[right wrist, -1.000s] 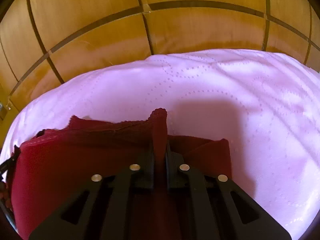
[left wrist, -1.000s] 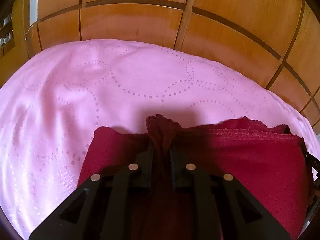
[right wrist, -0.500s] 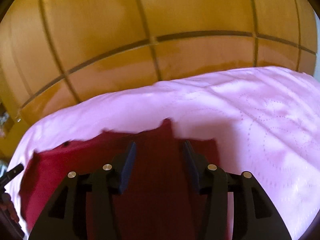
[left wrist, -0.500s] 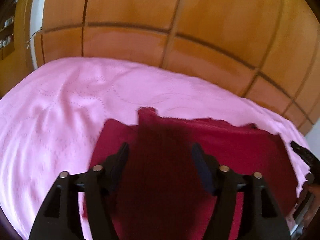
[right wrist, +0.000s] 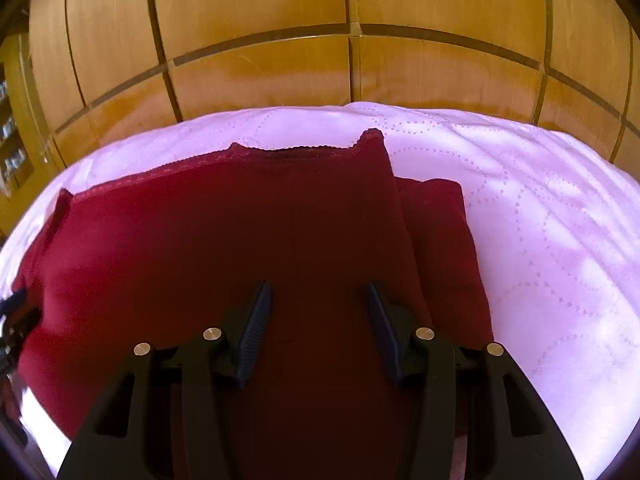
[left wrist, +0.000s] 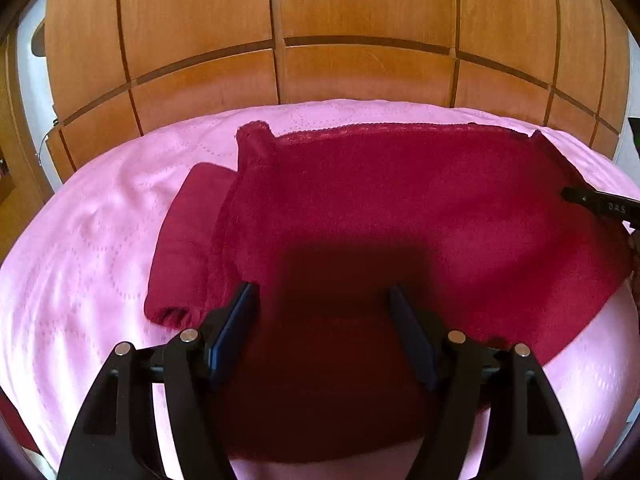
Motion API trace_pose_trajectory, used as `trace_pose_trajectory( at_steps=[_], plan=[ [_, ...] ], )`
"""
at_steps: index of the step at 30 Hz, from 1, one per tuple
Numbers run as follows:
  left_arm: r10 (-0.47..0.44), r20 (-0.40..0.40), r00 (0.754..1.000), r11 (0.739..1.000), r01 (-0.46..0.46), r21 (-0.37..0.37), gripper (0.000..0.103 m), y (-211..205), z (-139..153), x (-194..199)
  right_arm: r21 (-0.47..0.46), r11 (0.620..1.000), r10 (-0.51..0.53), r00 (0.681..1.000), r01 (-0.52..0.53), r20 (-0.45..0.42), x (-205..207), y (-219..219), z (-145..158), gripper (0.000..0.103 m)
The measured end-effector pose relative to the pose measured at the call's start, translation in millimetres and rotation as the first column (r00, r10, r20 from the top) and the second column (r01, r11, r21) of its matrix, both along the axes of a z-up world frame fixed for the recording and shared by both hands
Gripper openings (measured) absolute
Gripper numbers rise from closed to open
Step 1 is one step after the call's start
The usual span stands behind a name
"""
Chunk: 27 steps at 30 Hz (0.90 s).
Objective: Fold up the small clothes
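Observation:
A dark red garment (left wrist: 380, 208) lies spread flat on the pink bedspread (left wrist: 92, 248), its lace-edged far hem toward the wardrobe. A folded sleeve (left wrist: 184, 240) sticks out at its left side. My left gripper (left wrist: 322, 300) is open and empty above the garment's near part. In the right wrist view the same garment (right wrist: 224, 232) fills the lower left, with its other sleeve (right wrist: 444, 248) at the right side. My right gripper (right wrist: 318, 300) is open and empty above it. The right gripper's tip shows at the left wrist view's right edge (left wrist: 600, 204).
A wooden panelled wardrobe (left wrist: 320, 40) stands right behind the bed. The pink bedspread also shows in the right wrist view (right wrist: 552, 240), stretching to the right of the garment. A shelf with small items (right wrist: 10, 132) shows at the far left.
Both grippers were shut on the garment's far hem corners. They opened, let the cloth drop flat on the bed, and drew back and up.

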State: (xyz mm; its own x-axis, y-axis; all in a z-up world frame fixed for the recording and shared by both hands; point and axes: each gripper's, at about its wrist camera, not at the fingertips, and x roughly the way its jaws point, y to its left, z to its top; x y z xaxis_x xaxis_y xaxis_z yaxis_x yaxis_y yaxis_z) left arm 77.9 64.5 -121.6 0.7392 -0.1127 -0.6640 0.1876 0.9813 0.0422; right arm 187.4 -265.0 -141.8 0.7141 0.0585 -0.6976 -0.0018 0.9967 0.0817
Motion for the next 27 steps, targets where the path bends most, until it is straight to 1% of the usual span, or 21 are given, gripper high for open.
trace_pose_trajectory(
  at_steps=[1,3,4,5,6,7,9,10,12,13,15,16,17,19,21,22,23,27],
  plan=[
    [0.005,0.008,1.000,1.000,-0.005,-0.002,0.070,-0.2,0.7,-1.3,-0.019,1.000,0.001,1.000,-0.001,-0.001,0.8,3.4,-0.4,0.050],
    [0.009,-0.003,1.000,1.000,-0.009,-0.014,0.070,-0.3,4.8,0.2,-0.030,1.000,0.005,1.000,-0.005,-0.001,0.6,6.0,2.8,0.050],
    [0.012,-0.019,1.000,0.999,-0.013,-0.037,0.073,0.2,9.3,-1.2,-0.013,1.000,0.004,1.000,-0.004,0.002,-2.9,4.5,7.4,0.054],
    [0.012,-0.026,1.000,0.998,-0.013,-0.063,0.080,2.0,13.9,-2.3,0.012,1.000,0.000,1.000,0.000,0.005,-7.4,1.8,11.0,0.058],
    [0.011,-0.026,1.000,0.995,-0.013,-0.099,0.082,4.9,19.0,-3.9,0.062,0.998,-0.011,1.000,0.009,0.024,-17.5,-2.1,18.2,0.065],
    [0.016,-0.016,1.000,0.989,-0.018,-0.145,0.083,7.6,26.3,-9.7,0.105,0.994,-0.030,0.998,0.024,0.051,-28.6,-6.2,24.6,0.068],
    [0.027,-0.005,1.000,0.979,-0.028,-0.201,0.084,10.0,35.4,-20.8,0.173,0.984,-0.056,0.995,0.041,0.083,-48.8,-14.3,33.8,0.068],
    [0.032,-0.004,0.999,0.972,-0.032,-0.232,0.084,10.6,39.3,-25.2,0.189,0.981,-0.065,0.994,0.048,0.083,-55.5,-16.2,35.2,0.068],
    [0.016,0.003,1.000,0.955,-0.015,-0.298,0.084,9.2,45.0,-33.1,0.230,0.969,-0.108,0.992,0.090,0.070,-74.4,-26.1,34.9,0.068],
    [0.007,0.005,1.000,0.951,-0.005,-0.311,0.082,6.7,45.9,-34.7,0.262,0.959,-0.129,0.990,0.111,0.054,-84.0,-33.4,32.5,0.068],
    [-0.027,0.004,1.000,0.944,0.027,-0.330,0.070,-2.6,48.0,-39.3,0.304,0.941,-0.160,0.987,0.147,0.018,-95.6,-44.1,27.0,0.068],
    [-0.042,0.004,0.999,0.941,0.041,-0.335,0.061,-7.5,48.1,-41.3,0.318,0.934,-0.173,0.985,0.164,0.000,-100.2,-48.6,23.3,0.068],
    [-0.061,0.008,0.998,0.939,0.060,-0.339,0.054,-12.8,48.4,-43.6,0.340,0.921,-0.189,0.981,0.190,-0.035,-106.8,-55.9,17.4,0.068],
    [-0.106,0.011,0.994,0.938,0.103,-0.332,0.048,-25.5,47.4,-46.2,0.370,0.904,-0.203,0.977,0.215,-0.071,-114.4,-62.9,10.9,0.068],
    [-0.140,0.005,0.990,0.939,0.134,-0.316,0.045,-35.8,45.1,-48.3,0.419,0.882,-0.193,0.976,0.216,-0.097,-125.6,-65.1,4.8,0.068],
    [-0.162,0.001,0.987,0.937,0.154,-0.313,0.042,-42.6,42.8,-49.3,0.436,0.876,-0.178,0.978,0.206,-0.105,-129.0,-63.6,1.7,0.068],
    [-0.174,-0.002,0.985,0.935,0.164,-0.314,0.040,-45.7,41.7,-50.2,0.446,0.872,-0.170,0.980,0.199,-0.104,-132.1,-62.0,-0.4,0.068],
    [-0.222,-0.016,0.975,0.932,0.207,-0.299,0.037,-65.1,34.3,-46.4,0.475,0.863,-0.151,0.985,0.173,-0.084,-129.7,-56.8,-5.3,0.068]
  ],
)
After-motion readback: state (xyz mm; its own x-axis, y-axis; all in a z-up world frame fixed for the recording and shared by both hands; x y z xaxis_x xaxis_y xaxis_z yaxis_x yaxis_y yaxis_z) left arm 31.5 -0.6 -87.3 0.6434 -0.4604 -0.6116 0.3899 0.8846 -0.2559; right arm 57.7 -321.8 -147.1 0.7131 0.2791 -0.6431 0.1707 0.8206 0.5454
